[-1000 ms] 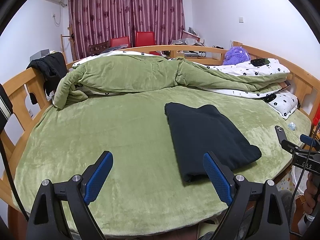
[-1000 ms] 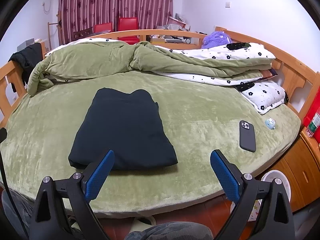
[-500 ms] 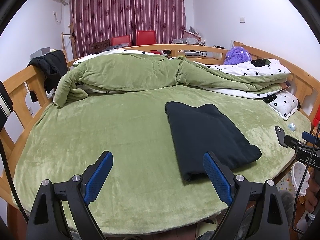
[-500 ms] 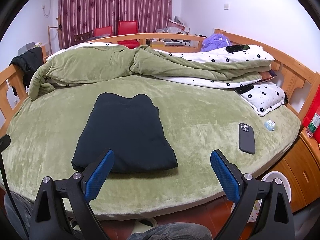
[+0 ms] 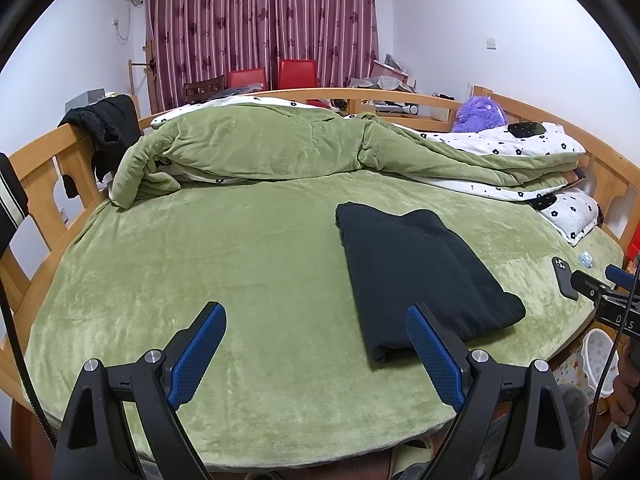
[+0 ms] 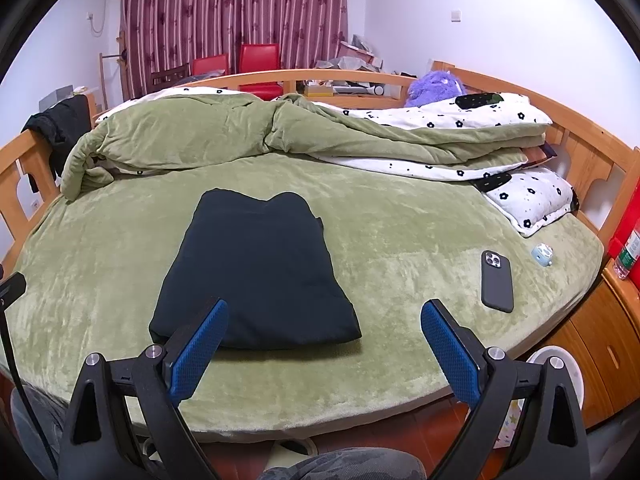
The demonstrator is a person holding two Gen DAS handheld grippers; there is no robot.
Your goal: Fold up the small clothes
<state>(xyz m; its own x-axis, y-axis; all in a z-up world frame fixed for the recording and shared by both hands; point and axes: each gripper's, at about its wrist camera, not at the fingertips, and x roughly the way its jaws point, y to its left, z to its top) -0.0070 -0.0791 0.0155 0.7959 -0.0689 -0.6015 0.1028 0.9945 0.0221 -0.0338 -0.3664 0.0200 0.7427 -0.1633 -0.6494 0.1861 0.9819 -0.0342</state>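
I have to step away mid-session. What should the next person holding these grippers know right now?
Left gripper: open, empty, held over the near edge of the green bed cover.
Right gripper: open, empty, just short of the garment's near edge.
Black garment: lies folded into a compact rectangle on the cover, touched by neither gripper.
Phone and a small blue item lie to its right, apart from it.
Done: this fold looks finished.
Left: no other small clothes to fold are visible on the cover.

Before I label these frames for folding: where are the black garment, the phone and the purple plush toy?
Black garment (image 6: 256, 272), right wrist view, middle of its folded top.
Phone (image 6: 497, 282), right wrist view, centre of its dark back.
Purple plush toy (image 5: 478, 114), left wrist view, its fuzzy body.
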